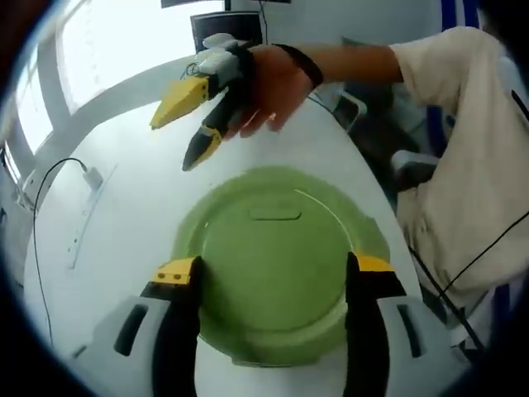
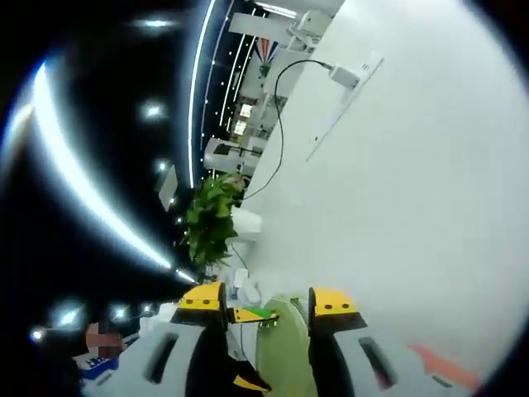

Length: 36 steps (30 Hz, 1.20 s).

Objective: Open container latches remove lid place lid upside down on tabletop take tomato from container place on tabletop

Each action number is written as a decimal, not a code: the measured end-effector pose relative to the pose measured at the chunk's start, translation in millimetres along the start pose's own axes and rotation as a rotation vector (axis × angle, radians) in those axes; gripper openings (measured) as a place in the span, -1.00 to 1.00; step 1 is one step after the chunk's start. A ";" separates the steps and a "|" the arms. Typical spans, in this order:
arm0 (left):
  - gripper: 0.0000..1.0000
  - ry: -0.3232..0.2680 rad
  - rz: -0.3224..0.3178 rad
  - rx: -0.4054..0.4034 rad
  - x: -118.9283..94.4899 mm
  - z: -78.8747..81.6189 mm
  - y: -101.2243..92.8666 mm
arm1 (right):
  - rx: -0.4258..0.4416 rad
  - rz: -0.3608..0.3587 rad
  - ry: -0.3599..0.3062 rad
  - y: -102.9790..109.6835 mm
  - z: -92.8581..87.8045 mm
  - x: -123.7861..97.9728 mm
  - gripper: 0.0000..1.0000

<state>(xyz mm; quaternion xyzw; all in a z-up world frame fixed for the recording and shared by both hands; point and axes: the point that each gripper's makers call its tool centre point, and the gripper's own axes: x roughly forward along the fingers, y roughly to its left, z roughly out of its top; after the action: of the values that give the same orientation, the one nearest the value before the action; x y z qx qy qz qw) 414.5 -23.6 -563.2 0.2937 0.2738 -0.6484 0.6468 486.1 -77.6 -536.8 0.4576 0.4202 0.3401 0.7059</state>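
Yellow-tipped jaws of the left gripper (image 1: 271, 269) stand spread wide in the left gripper view, one on each side of the round green lid (image 1: 269, 265), flanking its near part; whether they press against its edge I cannot tell. That lid lies flat on the white tabletop (image 1: 124, 240), with a small raised tab showing near its far side. Beyond it, the right gripper (image 1: 183, 128) hangs above the tabletop, held in a person's hand (image 1: 277, 87) with a dark band at the wrist; its two yellow jaws are parted with nothing between them. A black cable (image 1: 45, 194) runs along the tabletop's left part to a small white plug.

From the right gripper view, the right gripper's (image 2: 269, 302) own jaws stand apart, and the green lid's (image 2: 285, 351) edge shows between them, low down. A leafy potted plant (image 2: 211, 219) stands past the tabletop's (image 2: 413, 207) edge, and the cable (image 2: 277, 124) trails across the white surface there.
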 end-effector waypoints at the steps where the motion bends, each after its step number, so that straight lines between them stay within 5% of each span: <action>1: 0.29 -0.001 0.000 -0.001 0.0 0.0 -0.1 | 0.007 0.005 0.025 -0.1 -7.0 4.0 -0.33; 12: 0.29 0.000 0.001 -0.001 -0.1 0.1 -5.2 | 0.043 0.004 0.128 -20.3 -0.1 34.2 -0.46; 19: 0.29 -0.009 0.006 -0.005 0.2 0.4 -8.9 | 0.048 0.029 0.225 -21.8 -20.7 53.5 -0.61; 36: 0.29 -0.016 0.005 -0.005 0.3 0.4 -7.4 | 0.084 0.108 0.314 -18.6 -37.9 71.2 -0.66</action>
<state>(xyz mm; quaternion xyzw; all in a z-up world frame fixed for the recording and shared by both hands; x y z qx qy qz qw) 407.0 -24.0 -563.4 0.2876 0.2695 -0.6484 0.6513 483.2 -8.8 -582.8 0.4498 0.5141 0.4272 0.5924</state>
